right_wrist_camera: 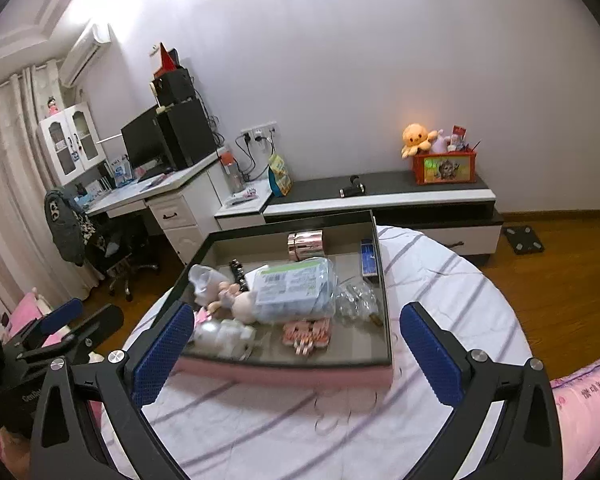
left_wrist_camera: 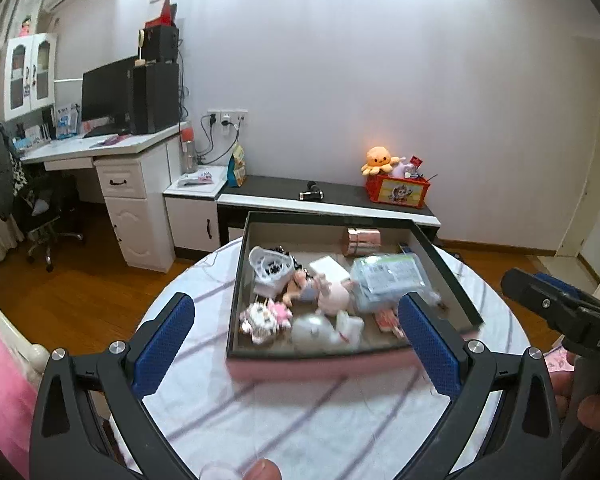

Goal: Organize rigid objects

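Observation:
A pink box with a dark rim [left_wrist_camera: 236, 288] [right_wrist_camera: 382, 280] stands on a round table with a striped white cloth [left_wrist_camera: 292, 412] [right_wrist_camera: 440, 292]. In it lie a rose-gold cylinder [left_wrist_camera: 361, 241] [right_wrist_camera: 305, 244], a clear bag of blue packets [left_wrist_camera: 388, 280] [right_wrist_camera: 296, 292], a pink doll [left_wrist_camera: 332, 294] [right_wrist_camera: 240, 300], small plush toys [left_wrist_camera: 266, 318], a blue stick box [right_wrist_camera: 368, 258] and a clear crumpled bag [right_wrist_camera: 356, 300]. My left gripper [left_wrist_camera: 300, 344] is open and empty in front of the box. My right gripper [right_wrist_camera: 296, 344] is open and empty, also in front of it.
A low black-and-white cabinet [left_wrist_camera: 340, 200] [right_wrist_camera: 380, 200] along the wall carries a red toy crate [left_wrist_camera: 398, 192] [right_wrist_camera: 444, 168] with an orange plush. A white desk with a monitor [left_wrist_camera: 108, 92] [right_wrist_camera: 144, 144] and an office chair stand to the left. Pink bedding [right_wrist_camera: 588, 400] lies at the right.

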Demonstrator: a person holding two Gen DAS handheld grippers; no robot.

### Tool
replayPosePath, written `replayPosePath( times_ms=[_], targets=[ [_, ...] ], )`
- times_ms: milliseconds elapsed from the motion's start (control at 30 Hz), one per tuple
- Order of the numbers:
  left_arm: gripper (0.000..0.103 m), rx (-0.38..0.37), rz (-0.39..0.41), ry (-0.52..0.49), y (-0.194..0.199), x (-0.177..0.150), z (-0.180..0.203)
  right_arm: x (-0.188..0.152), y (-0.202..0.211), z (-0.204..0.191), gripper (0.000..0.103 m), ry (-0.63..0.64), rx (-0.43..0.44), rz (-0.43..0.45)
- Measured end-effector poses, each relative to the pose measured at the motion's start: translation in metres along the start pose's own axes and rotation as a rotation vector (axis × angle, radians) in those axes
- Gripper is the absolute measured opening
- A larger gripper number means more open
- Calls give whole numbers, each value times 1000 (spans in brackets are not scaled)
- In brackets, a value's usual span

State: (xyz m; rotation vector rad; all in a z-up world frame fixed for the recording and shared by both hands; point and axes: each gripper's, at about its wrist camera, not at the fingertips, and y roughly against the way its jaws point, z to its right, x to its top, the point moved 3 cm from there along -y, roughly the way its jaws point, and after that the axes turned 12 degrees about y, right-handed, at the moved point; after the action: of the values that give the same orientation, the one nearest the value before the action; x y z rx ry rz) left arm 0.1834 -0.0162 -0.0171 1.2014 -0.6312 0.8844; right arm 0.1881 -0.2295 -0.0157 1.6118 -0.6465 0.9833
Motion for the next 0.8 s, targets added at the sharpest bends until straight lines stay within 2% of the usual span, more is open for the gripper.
replayPosePath(
  times_ms=[233, 367, 500, 800],
  targets=[
    [103, -2, 27, -18, 44, -33, -1, -27, 41, -21, 103, 17, -16, 23],
    [103, -10, 3, -17, 61, -48, -4, -39, 61, -36, 103, 38, -36, 32],
    [103, 0, 28, -9, 82, -57, -9, -47, 85, -53, 103, 82, -72, 61],
    [103, -1, 92, 31, 128, -63, -21, -66, 127, -70, 103, 96, -140, 101]
  ],
)
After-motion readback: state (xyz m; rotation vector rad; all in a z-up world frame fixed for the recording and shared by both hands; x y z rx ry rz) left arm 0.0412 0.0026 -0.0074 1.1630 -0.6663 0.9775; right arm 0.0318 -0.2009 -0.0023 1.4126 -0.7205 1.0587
